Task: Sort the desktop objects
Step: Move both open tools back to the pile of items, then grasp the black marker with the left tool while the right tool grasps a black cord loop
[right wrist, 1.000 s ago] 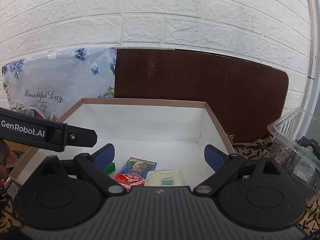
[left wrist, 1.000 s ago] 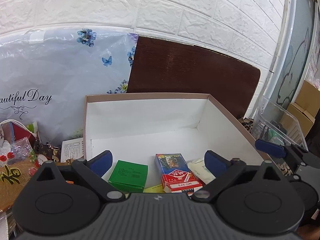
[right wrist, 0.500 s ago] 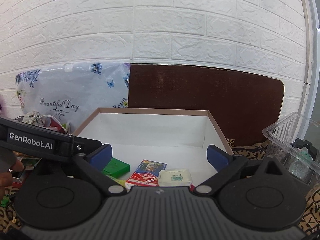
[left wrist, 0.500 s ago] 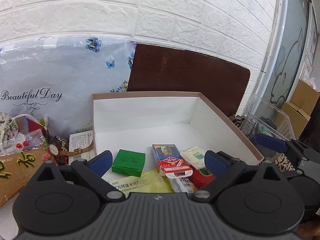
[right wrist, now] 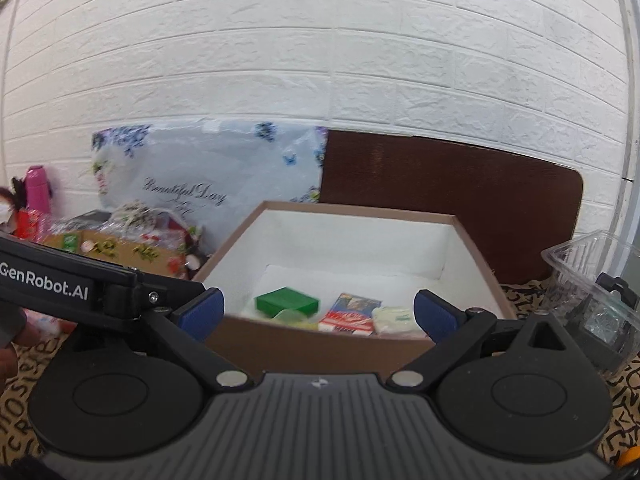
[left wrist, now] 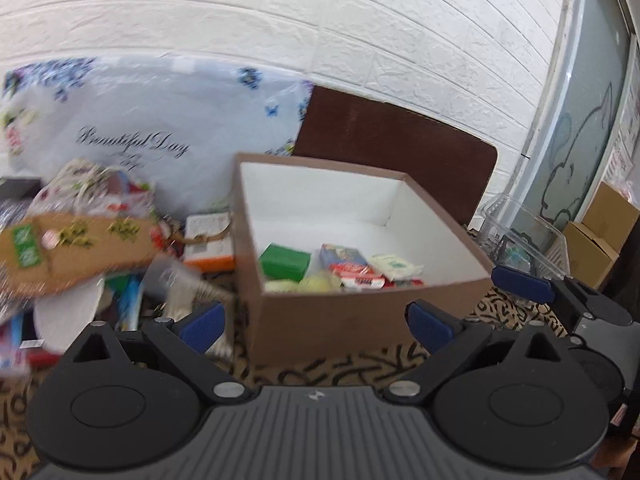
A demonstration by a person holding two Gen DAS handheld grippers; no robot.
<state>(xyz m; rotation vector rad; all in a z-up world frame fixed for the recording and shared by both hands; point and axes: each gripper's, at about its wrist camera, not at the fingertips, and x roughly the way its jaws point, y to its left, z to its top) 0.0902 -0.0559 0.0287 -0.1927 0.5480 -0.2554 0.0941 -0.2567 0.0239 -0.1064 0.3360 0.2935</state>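
Note:
A brown cardboard box (left wrist: 332, 320) with a white inside stands on the patterned cloth. In it lie a green box (left wrist: 285, 261), a blue and red card pack (left wrist: 347, 261), a white packet (left wrist: 394, 266) and a yellow-green packet (left wrist: 316, 283). The box shows in the right wrist view (right wrist: 312, 344) too, with the green box (right wrist: 287, 301) and the card pack (right wrist: 352, 312). My left gripper (left wrist: 316, 322) is open and empty in front of the box. My right gripper (right wrist: 318, 314) is open and empty at the box's near wall.
A blurred heap of loose items (left wrist: 80, 248) lies left of the box, with a printed plastic bag (left wrist: 132, 144) behind it. A dark brown board (left wrist: 396, 148) leans on the brick wall. A clear plastic container (right wrist: 596, 280) stands at the right.
Both grippers have pulled back and up from over the box, and the left one has swung left. The box's near wall and the heap on the left have come into view.

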